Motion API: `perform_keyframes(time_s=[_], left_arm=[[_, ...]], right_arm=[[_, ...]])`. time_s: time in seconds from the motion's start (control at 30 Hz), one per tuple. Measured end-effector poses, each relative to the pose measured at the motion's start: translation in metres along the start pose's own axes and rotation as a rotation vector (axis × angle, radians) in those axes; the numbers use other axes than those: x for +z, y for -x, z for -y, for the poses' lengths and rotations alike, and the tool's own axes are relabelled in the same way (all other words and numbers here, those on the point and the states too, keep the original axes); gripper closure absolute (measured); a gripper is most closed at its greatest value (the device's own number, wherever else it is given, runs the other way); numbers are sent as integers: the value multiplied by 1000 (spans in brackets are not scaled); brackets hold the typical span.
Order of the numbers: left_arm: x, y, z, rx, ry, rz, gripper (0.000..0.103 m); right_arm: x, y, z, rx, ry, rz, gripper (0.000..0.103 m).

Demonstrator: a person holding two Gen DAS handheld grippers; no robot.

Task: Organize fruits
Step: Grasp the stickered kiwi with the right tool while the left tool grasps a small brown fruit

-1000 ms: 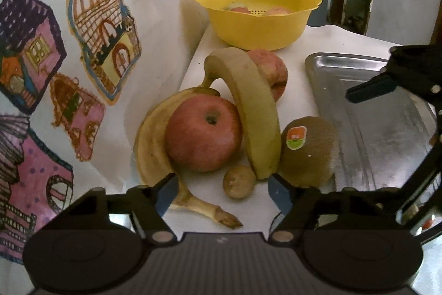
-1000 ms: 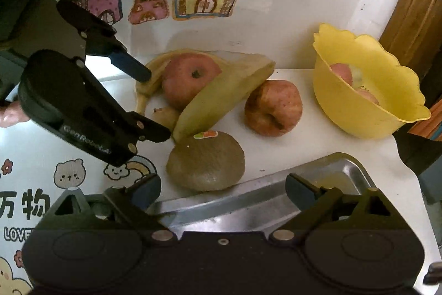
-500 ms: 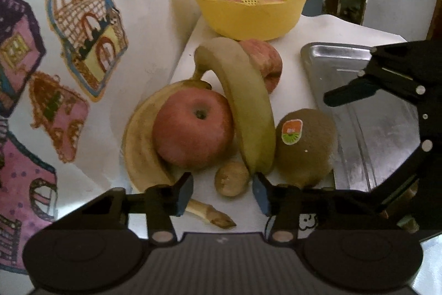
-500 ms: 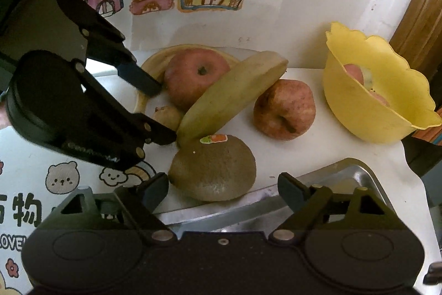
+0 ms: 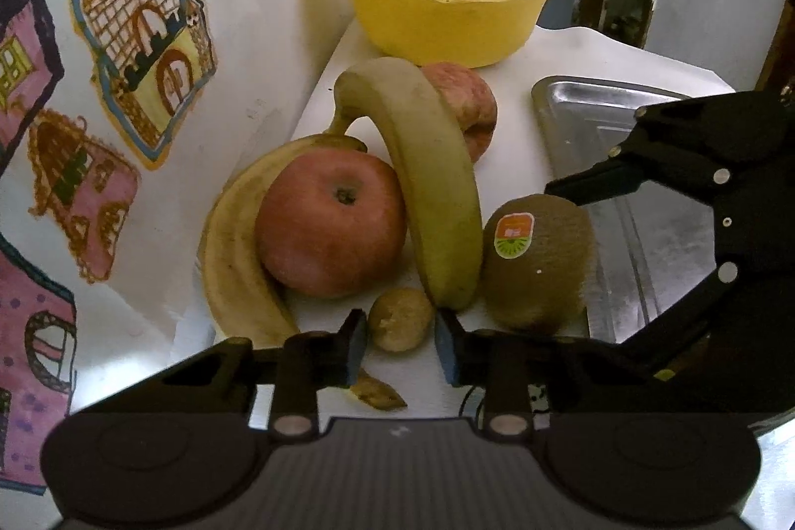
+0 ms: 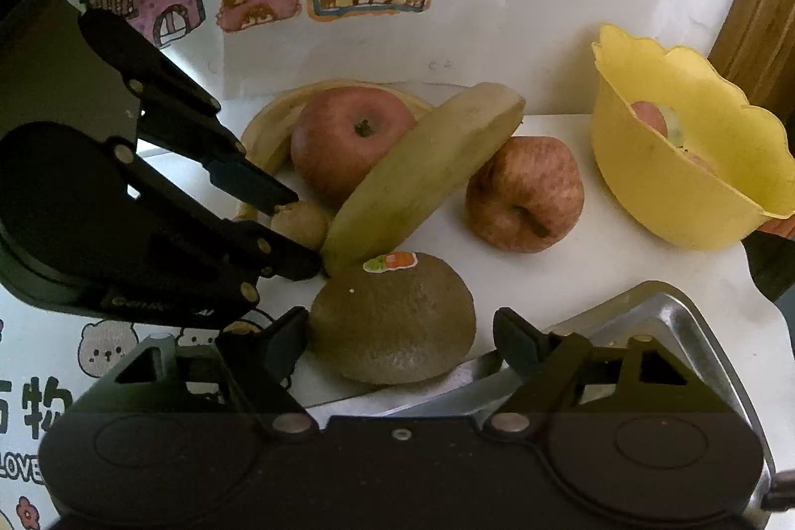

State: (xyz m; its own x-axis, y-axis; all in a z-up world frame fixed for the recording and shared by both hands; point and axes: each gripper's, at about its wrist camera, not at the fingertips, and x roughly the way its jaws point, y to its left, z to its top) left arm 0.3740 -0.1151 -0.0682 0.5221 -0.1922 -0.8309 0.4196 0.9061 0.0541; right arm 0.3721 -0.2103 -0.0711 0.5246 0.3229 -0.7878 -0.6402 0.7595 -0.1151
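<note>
Bananas: two; one (image 5: 238, 262) lies curved at the left by the wall, one (image 5: 432, 182) arches over the pile.
Apples: two on the table; red one (image 5: 333, 227) between the bananas, a wrinkled one (image 5: 467, 103) farther back. More pinkish fruit in the bowl, count unclear.
Kiwis: one (image 5: 539, 262), stickered, right of the arched banana, just beside the tray.
Small brown fruit: one (image 5: 400, 319), near, at the arched banana's tip.
Bowl: one, yellow (image 5: 447, 13), far.
Tray: one, steel (image 5: 621, 142), right.
Left gripper (image 5: 400, 341): jaws narrow and closing, the small brown fruit between them, pads at its sides; contact unclear.
Right gripper (image 6: 400, 339): jaws wide, closing around the kiwi; left pad touches, right pad clear.
</note>
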Motion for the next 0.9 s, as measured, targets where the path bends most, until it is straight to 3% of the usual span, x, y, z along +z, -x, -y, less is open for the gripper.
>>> perform_keyframes(time_s=[0.13, 0.9], left_arm=[[0, 0, -1, -6, 20, -3, 73], [-7, 16, 1, 22, 97, -15, 74]], right_arm=[[0, 0, 3, 32, -19, -2, 32], [-13, 16, -11, -16, -26, 60, 34]])
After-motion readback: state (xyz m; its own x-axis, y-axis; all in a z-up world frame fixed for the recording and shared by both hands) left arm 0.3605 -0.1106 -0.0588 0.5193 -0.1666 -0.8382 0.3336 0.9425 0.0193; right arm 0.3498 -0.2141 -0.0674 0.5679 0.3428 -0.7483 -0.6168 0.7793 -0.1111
